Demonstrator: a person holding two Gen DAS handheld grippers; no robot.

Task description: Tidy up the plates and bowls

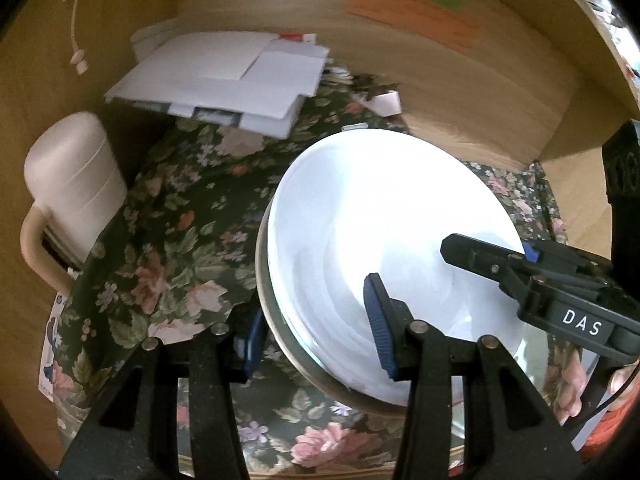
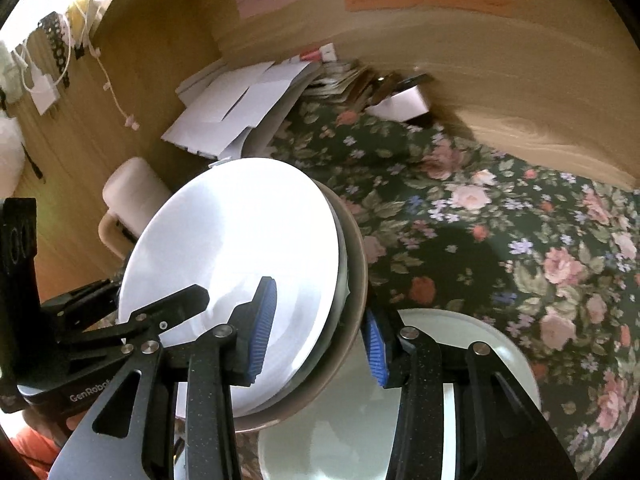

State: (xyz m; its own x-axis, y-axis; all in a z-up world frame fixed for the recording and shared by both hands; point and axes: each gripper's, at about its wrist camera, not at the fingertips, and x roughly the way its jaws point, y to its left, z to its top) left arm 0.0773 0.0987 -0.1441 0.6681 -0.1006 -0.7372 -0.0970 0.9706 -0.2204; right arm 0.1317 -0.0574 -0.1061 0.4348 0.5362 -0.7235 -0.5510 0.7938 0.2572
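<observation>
Two grippers are at work here, the left gripper (image 1: 316, 332) and the right gripper (image 2: 318, 336). Between them is one stack of dishes: a white plate (image 2: 232, 256) on top and a brown-rimmed dish (image 2: 354, 240) beneath, with at least one more rim between them, though I cannot count it surely. One further pale plate (image 2: 504, 344) lies on the single floral cloth (image 2: 500, 216). There is one cream mug (image 1: 68, 184), and one pile of white papers (image 1: 224, 76), sheets too many to tell.
</observation>
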